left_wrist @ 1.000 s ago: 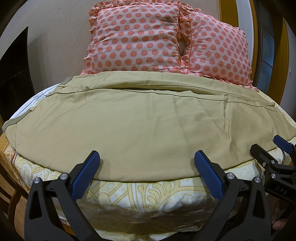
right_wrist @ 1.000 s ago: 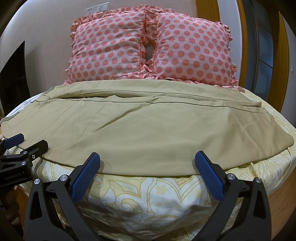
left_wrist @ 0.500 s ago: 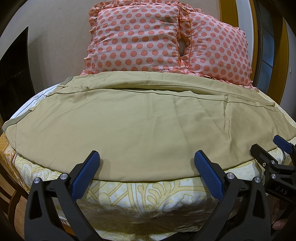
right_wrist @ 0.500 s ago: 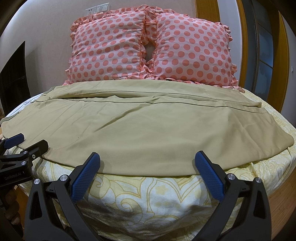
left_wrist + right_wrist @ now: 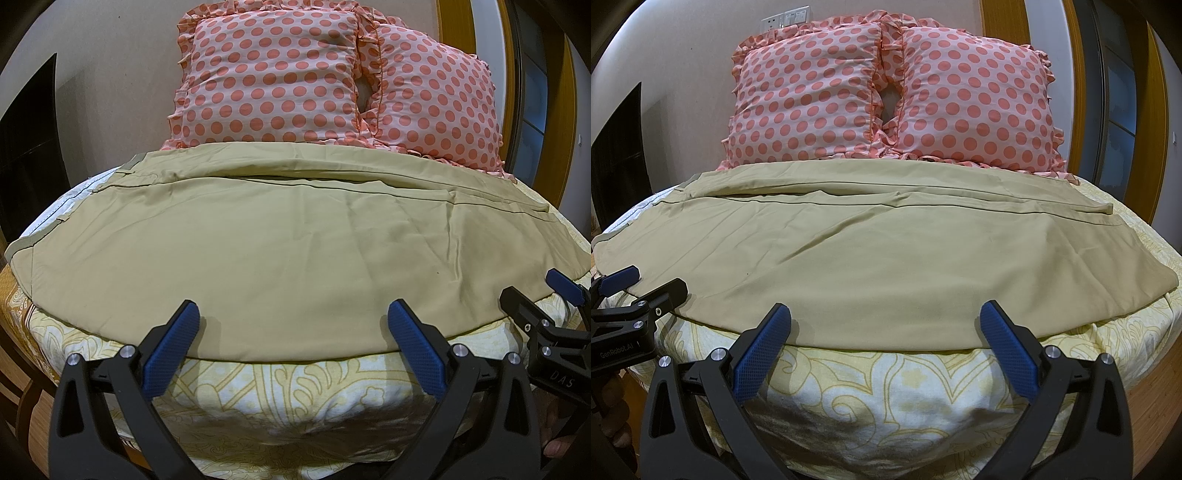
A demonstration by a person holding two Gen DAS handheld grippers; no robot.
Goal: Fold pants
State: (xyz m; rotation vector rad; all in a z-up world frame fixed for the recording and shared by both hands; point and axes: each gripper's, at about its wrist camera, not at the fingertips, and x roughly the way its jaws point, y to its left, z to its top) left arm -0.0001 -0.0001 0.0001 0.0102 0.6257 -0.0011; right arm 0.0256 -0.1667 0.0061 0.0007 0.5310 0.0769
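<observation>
Khaki pants [image 5: 280,243] lie spread flat across the bed, waistband at the left, leg ends at the right; they also show in the right wrist view [image 5: 886,254]. My left gripper [image 5: 295,325] is open and empty, hovering just before the pants' near edge. My right gripper [image 5: 886,325] is open and empty at the same near edge, further right. Each gripper shows at the edge of the other's view: the right one [image 5: 535,295] and the left one [image 5: 642,291].
Two pink polka-dot pillows [image 5: 886,96] lean on the wall behind the pants. The bed has a yellow patterned cover [image 5: 886,391]. A dark panel [image 5: 29,147] is at the left, and a wooden door frame [image 5: 1086,92] at the right.
</observation>
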